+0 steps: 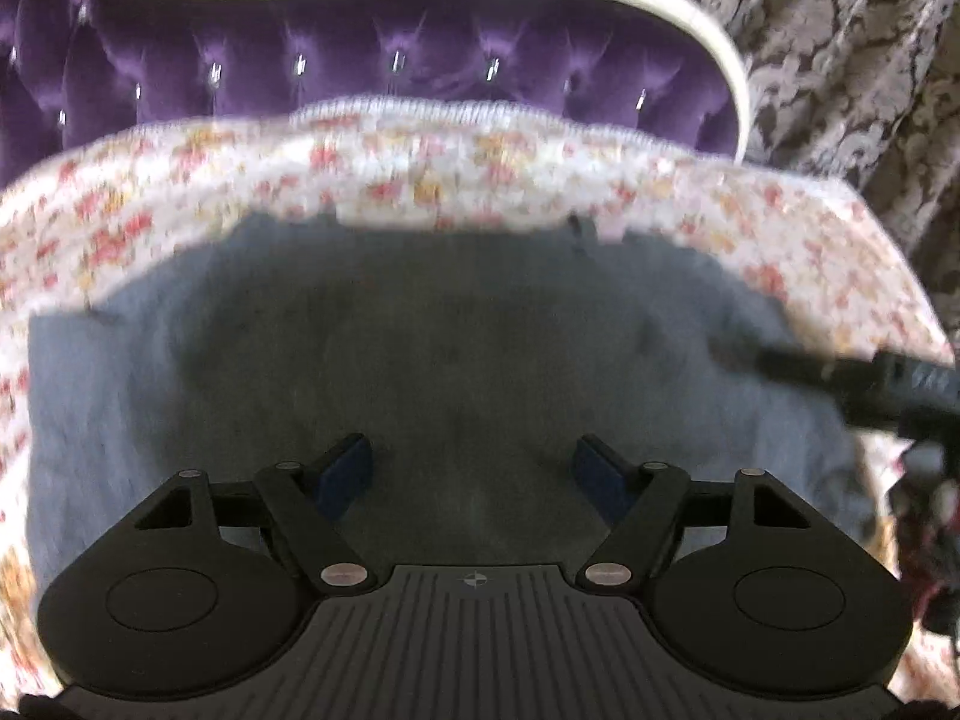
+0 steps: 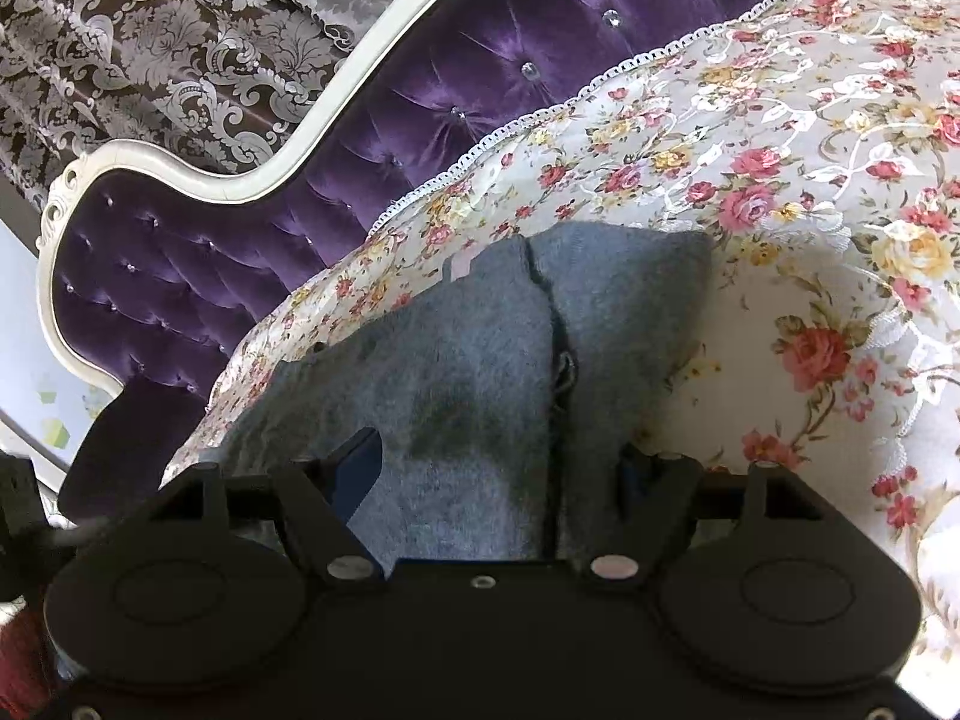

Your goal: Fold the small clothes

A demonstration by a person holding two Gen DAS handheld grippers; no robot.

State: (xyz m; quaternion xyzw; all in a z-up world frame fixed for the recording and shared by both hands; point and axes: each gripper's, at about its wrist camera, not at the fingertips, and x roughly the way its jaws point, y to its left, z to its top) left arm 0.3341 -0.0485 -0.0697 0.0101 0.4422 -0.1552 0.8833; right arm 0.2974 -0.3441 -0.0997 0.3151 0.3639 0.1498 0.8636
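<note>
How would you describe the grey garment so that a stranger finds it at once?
Look at the purple tufted headboard with its white frame. Below it lies a floral bedspread, and on that, flat, lies the grey garment. It is the only plain, fuzzy grey piece among the flowers, with a dark seam running down it.

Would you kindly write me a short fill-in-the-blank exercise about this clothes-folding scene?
1. The grey garment lies on a bedspread printed with a ____ pattern.
2. The tufted headboard behind the bed is ____ in colour.
3. The left gripper has its fingers ____, nothing held between them.
4. The right gripper has the ____ garment between its open fingers.

Missing words: floral; purple; open; grey
</note>
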